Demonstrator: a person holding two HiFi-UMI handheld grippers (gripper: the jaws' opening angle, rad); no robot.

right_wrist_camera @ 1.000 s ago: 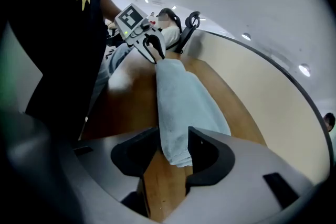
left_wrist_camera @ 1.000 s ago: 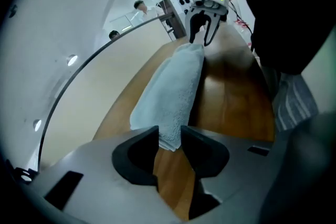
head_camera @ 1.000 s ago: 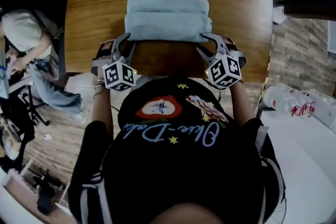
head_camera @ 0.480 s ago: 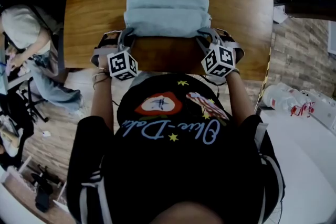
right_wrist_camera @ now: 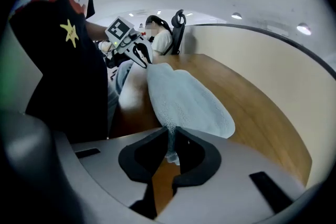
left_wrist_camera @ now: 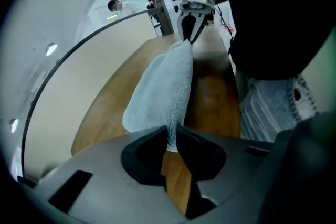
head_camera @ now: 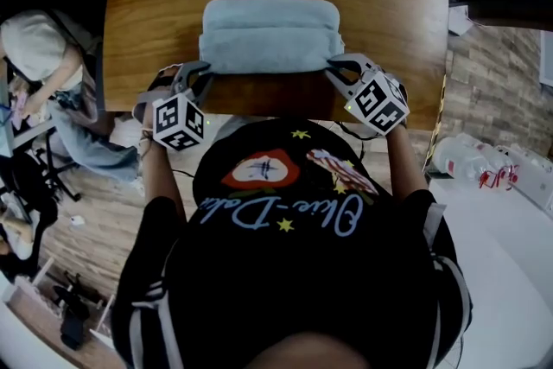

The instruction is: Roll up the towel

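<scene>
A pale blue towel (head_camera: 270, 34), folded into a thick pad, lies on the wooden table (head_camera: 380, 4) near its front edge. My left gripper (head_camera: 200, 73) sits at the towel's near left corner and my right gripper (head_camera: 333, 66) at its near right corner. Both sets of jaws are closing, each with a towel corner between the pads. In the left gripper view the towel (left_wrist_camera: 163, 92) runs away from my left gripper (left_wrist_camera: 171, 141), with its edge pinched in the jaws. In the right gripper view the towel (right_wrist_camera: 189, 99) is nipped the same way by my right gripper (right_wrist_camera: 170, 147).
The table's front edge (head_camera: 259, 110) lies just below the grippers, against my body. A person (head_camera: 34, 56) sits beside the table at the left. White bottles and boxes (head_camera: 484, 168) lie on the floor at the right. Bare wood stretches beyond the towel.
Both grippers reached in to the towel's near corners, their jaws narrowed onto the cloth, and they have drawn back a little towards me and outward.
</scene>
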